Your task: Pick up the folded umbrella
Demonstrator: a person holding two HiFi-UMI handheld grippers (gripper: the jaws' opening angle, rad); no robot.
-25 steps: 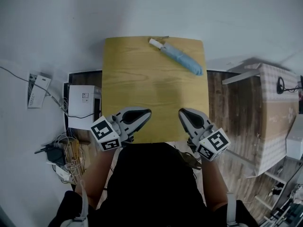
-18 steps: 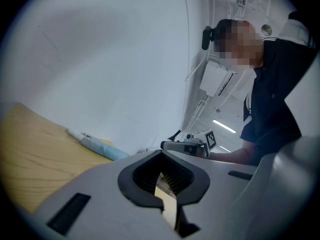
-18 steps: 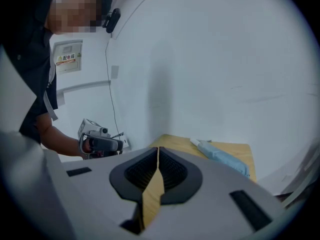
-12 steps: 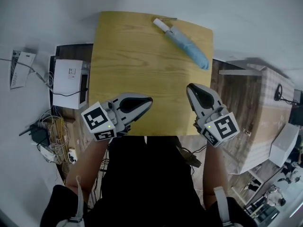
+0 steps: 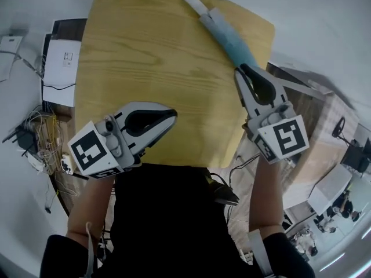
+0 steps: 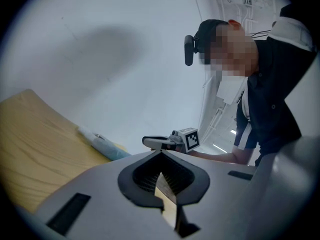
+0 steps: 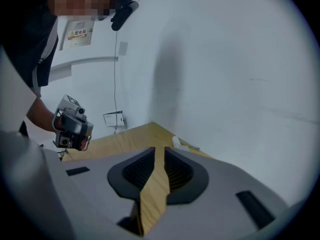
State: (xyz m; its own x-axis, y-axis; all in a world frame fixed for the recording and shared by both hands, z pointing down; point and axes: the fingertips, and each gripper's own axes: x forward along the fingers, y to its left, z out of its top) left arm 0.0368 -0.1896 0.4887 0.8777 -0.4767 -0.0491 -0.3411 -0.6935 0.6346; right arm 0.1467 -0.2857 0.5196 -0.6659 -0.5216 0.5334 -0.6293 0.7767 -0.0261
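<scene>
- The wooden tabletop (image 5: 151, 68) takes up the upper part of the head view and looms larger there than a second ago.
- The left gripper (image 5: 172, 113) hangs over the near part of the tabletop. Its fingers are together with nothing between them. A second ago it sat at the near edge; now it is farther in over the wood.
- The right gripper (image 5: 239, 69) is over the tabletop's right edge. Its fingers are opening: a slim gap shows only wood through it, and nothing is held. A second ago it was at the near edge, well apart from the umbrella. Now its tip is just beside the umbrella's blue end; whether it touches cannot be told.
- The folded umbrella (image 5: 229, 36) lies flat by the far right corner. Its long axis runs diagonally from far-left to near-right, in the same place on the tabletop as before.
- Its white handle (image 5: 194, 3) points toward the far edge, while the blue end points at the right gripper.
</scene>
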